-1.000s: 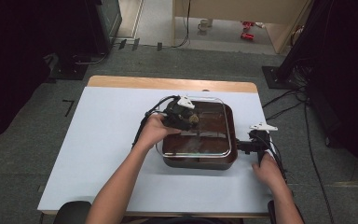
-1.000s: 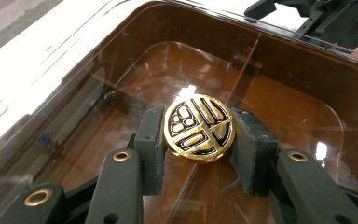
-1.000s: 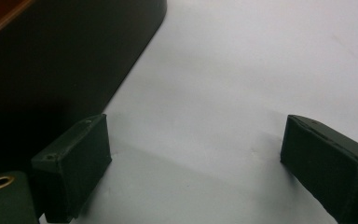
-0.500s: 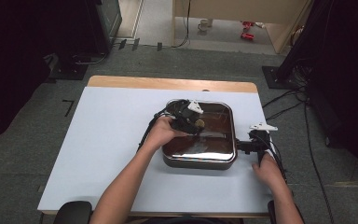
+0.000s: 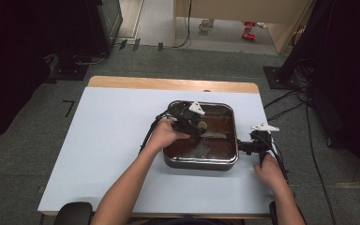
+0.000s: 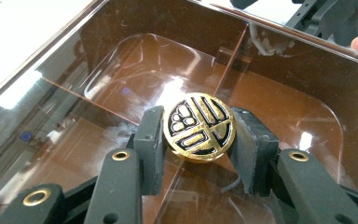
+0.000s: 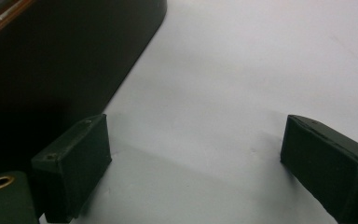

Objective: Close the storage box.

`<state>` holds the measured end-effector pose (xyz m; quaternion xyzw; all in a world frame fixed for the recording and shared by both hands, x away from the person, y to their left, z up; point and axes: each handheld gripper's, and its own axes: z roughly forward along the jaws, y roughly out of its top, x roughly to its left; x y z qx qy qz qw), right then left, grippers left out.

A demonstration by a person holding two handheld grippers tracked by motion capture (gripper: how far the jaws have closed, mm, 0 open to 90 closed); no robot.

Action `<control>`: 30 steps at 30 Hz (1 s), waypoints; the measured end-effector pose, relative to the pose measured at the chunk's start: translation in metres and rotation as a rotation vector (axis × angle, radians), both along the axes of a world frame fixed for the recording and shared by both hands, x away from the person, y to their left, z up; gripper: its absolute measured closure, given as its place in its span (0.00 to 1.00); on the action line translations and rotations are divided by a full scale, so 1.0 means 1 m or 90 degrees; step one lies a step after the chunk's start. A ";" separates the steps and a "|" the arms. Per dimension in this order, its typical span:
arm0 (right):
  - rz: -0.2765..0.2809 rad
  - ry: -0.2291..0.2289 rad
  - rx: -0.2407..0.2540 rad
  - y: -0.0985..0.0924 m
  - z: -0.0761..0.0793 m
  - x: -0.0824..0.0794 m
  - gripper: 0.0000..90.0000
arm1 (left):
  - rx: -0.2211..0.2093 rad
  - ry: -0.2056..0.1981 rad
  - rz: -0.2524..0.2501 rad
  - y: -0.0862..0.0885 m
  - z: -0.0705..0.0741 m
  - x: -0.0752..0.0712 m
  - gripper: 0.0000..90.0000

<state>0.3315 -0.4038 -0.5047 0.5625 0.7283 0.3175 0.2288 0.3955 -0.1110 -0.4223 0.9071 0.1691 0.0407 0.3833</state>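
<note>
Grey carpet surrounds the desk (image 5: 98, 154), whose pale top has a wooden strip along the far edge. From the high view, a square box (image 5: 201, 161) with a dark base and a brown see-through lid sits toward the right edge of the desk, about midway between the near and far edges. The left hand (image 5: 165, 135) reaches in from the near edge and holds the left gripper (image 5: 198, 126) over the lid, near its middle. The right hand (image 5: 268, 169) rests on the desk by the right edge, and the right gripper (image 5: 243, 147) lies just beside the box's right wall.

From the left gripper view, the two black jaws are closed on a round knob (image 6: 199, 128), black with a gold pattern and gold rim, with a pad pressed to each side of it. The knob sits on the tinted lid (image 6: 121, 74), through which the brown inside of the box shows. At the top right corner the other gripper (image 6: 326, 18) and a fingertip show beyond the box's rim.

From the right gripper view, the jaws stand wide apart with bare desk (image 7: 242, 70) between them, holding nothing. The box's dark wall (image 7: 51, 60) fills the upper left, close to the left pad (image 7: 74, 163).
</note>
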 end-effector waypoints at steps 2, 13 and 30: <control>0.000 0.000 0.000 0.000 0.000 0.000 0.09 | 0.001 0.003 0.002 0.000 0.000 0.000 0.65; 0.000 0.000 0.000 0.000 0.000 0.000 0.09 | -0.050 0.050 0.054 0.020 0.016 0.005 0.43; 0.000 0.000 0.002 0.000 0.000 0.000 0.09 | -0.086 0.049 0.128 0.071 0.036 -0.013 0.29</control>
